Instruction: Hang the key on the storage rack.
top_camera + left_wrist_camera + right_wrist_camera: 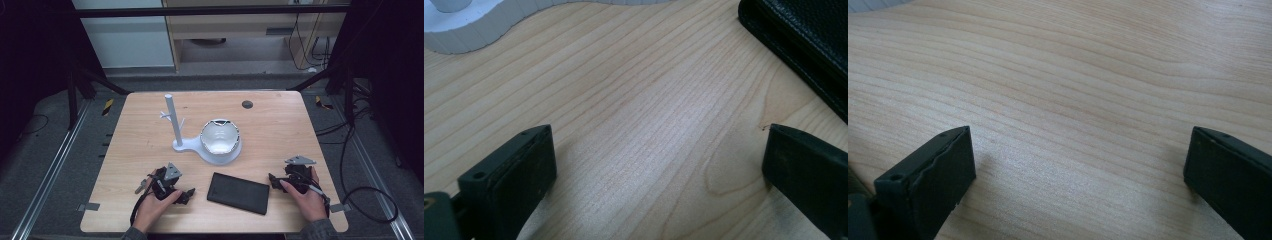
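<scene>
Mostly bare table (280, 130) around case (238, 192)

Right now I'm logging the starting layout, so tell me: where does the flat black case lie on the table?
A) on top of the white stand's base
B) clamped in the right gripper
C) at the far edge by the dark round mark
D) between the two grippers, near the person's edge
D: in the high view the black case lies flat between the left gripper and the right gripper, nearer the person than the white stand.

High view overhead facing forward, tool cameras skimming table (280, 125) closely
</scene>
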Motion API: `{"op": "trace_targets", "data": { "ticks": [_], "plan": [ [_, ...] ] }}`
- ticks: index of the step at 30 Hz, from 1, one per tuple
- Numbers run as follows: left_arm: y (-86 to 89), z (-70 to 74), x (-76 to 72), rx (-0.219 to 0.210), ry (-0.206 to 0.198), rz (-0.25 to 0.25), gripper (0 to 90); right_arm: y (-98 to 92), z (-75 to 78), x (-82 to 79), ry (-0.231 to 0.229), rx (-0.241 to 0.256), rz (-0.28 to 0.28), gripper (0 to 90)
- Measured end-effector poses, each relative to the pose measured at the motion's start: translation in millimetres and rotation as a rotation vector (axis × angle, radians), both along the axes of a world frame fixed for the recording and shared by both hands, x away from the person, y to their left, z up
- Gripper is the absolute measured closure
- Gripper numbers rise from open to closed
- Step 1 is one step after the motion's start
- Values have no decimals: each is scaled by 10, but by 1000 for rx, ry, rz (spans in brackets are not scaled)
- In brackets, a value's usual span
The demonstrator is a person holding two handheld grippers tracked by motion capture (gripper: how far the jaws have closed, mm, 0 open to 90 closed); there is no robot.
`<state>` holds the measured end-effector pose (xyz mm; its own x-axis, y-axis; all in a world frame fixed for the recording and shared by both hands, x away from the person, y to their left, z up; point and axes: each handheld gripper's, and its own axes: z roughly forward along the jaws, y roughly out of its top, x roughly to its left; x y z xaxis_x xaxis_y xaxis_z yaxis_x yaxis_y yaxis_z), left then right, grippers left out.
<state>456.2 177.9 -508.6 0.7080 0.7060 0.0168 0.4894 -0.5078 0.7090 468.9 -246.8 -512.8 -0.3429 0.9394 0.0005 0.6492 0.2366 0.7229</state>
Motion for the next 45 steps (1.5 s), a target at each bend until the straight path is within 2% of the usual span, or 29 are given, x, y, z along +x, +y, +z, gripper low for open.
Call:
{"op": "trace_targets", "data": {
  "ticks": [5,7,9,11,12,13,14,15,17,18,19,20,21,22,23,24,25,27,28,29,30,31,32,33,35,39,43,45],
  "plan": [
    [-2,62,-24,-3,8,-14,42,0,-1,-3,-1,-1,-1,4],
    [12,120,-69,13,-9,-22,42,-2,1,-9,-1,-1,1,5],
    [28,140,-88,11,-17,-26,56,-3,-2,-10,-3,-4,-1,5],
    [72,185,-118,-11,-27,-22,61,-2,-2,-13,-3,-5,-3,5],
    [127,245,-137,-29,-47,-4,63,-2,-2,-16,-3,-5,-5,5],
    [127,245,-137,-29,-47,-4,65,-2,-2,-16,-3,-5,-5,5],
    [164,334,-151,4,-77,4,67,-2,-2,-17,-2,-4,-5,5],
    [164,334,-151,4,-77,4,67,-2,-2,-17,-2,-4,-5,5],
    [224,540,-172,35,-122,9,64,-4,-2,-16,-2,-4,-3,4],
    [252,608,-171,48,-126,13,64,-6,-2,-17,-2,-5,0,4],
    [252,608,-171,48,-126,13,64,-6,-2,-17,-2,-5,0,4],
    [329,725,-151,89,-128,18,64,-8,2,-20,2,3,3,4],
    [329,725,-151,89,-128,18,64,-8,2,-20,2,3,3,4],
    [387,787,-127,111,-125,33,64,-9,2,-21,2,3,4,4],
    [441,829,-103,123,-115,45,67,-10,2,-21,2,3,5,4],
    [530,878,-76,106,-88,67,68,-10,2,-21,2,3,5,4],
    [530,878,-76,106,-88,67,68,-10,2,-21,2,3,5,4],
    [615,910,-64,106,-47,77,68,-11,1,-26,1,3,6,4],
    [678,926,-54,148,-25,83,66,-12,1,-30,2,4,6,4],
    [678,926,-54,148,-25,83,65,-12,1,-30,2,4,6,4],
    [740,921,-35,223,-6,98,62,-17,-1,-32,0,-1,8,4],
    [777,910,-25,260,12,98,59,-17,-1,-34,1,0,8,4],
    [817,887,-19,278,27,99,55,-17,0,-34,1,0,8,4],
    [817,887,-19,278,27,99,55,-17,0,-34,1,0,8,4],
    [931,821,-9,271,86,92,55,-21,-3,-31,-1,-3,11,3],
    [998,757,-5,316,126,93,65,-22,-3,-29,-2,-3,13,4],
    [1006,733,-24,333,145,95,75,-22,-1,-36,0,0,11,4],
    [1020,723,-39,328,150,97,114,-25,0,-44,3,-1,13,3]
  ]
}}
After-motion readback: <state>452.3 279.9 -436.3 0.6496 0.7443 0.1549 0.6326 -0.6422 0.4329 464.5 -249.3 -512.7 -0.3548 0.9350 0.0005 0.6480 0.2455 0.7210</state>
